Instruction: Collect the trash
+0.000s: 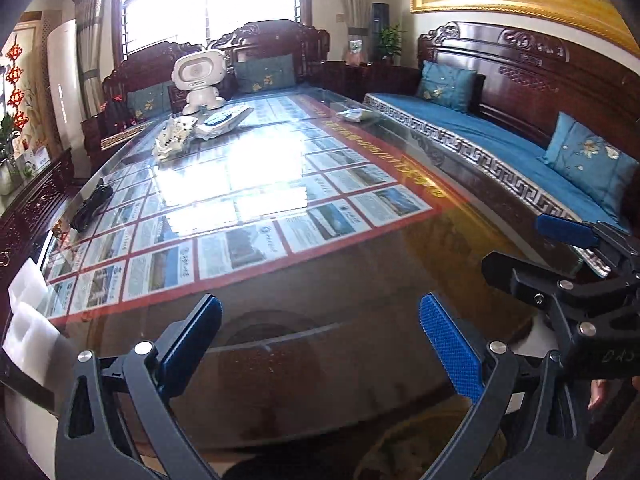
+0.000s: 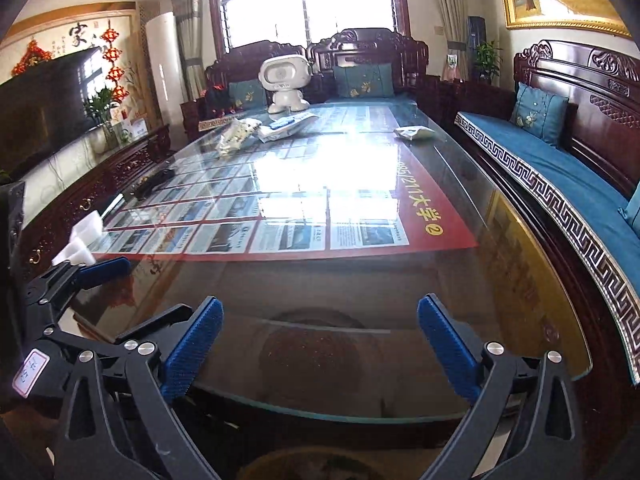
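My left gripper (image 1: 320, 312) is open over the near end of the glass-topped table (image 1: 360, 280), with nothing between its blue pads. My right gripper (image 2: 320, 312) is open and empty too, just to the right of the left one; it shows in the left wrist view as well (image 1: 528, 248). Far up the table lie a crumpled white wrapper (image 1: 174, 140) (image 2: 236, 136), a white and blue packet (image 1: 224, 120) (image 2: 286, 126) and another pale wrapper (image 1: 356, 115) (image 2: 414, 133). White foam pieces (image 1: 28, 320) (image 2: 82, 240) sit at the table's left edge.
A white robot figure (image 1: 200, 80) (image 2: 285, 80) stands at the far end. A black object (image 1: 90, 208) (image 2: 154, 182) lies near the left edge. A carved wooden sofa with blue cushions (image 2: 560, 168) runs along the right, a TV cabinet (image 2: 100, 184) along the left.
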Demonstrator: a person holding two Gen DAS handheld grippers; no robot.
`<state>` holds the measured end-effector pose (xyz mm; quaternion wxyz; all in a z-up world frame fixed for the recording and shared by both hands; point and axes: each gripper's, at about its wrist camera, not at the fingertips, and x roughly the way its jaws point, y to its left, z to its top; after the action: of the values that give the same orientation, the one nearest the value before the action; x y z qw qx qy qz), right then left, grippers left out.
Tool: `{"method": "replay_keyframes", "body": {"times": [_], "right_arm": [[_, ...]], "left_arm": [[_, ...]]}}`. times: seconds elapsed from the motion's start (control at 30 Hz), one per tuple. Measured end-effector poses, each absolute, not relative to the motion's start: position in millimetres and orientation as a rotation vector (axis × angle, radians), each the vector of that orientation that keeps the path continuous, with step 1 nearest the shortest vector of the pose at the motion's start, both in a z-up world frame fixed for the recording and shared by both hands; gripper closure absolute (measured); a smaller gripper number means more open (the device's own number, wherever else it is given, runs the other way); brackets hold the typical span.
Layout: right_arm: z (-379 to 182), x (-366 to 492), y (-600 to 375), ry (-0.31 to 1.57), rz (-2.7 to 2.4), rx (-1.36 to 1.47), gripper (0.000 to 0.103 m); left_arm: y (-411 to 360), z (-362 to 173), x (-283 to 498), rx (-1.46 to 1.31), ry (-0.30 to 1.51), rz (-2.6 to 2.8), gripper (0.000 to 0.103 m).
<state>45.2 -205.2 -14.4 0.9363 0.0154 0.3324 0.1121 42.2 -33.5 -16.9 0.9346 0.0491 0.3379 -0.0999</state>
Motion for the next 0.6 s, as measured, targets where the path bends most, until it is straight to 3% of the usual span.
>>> {"method": "replay_keyframes", "body": {"times": [0.6], "right_arm": [[-46.3, 167.7, -201.6, 0.755, 0.188, 0.029, 0.008]], "left_arm": [[4.0, -43.0, 169.1, 0.008, 0.752, 0.002, 0.004]]}}
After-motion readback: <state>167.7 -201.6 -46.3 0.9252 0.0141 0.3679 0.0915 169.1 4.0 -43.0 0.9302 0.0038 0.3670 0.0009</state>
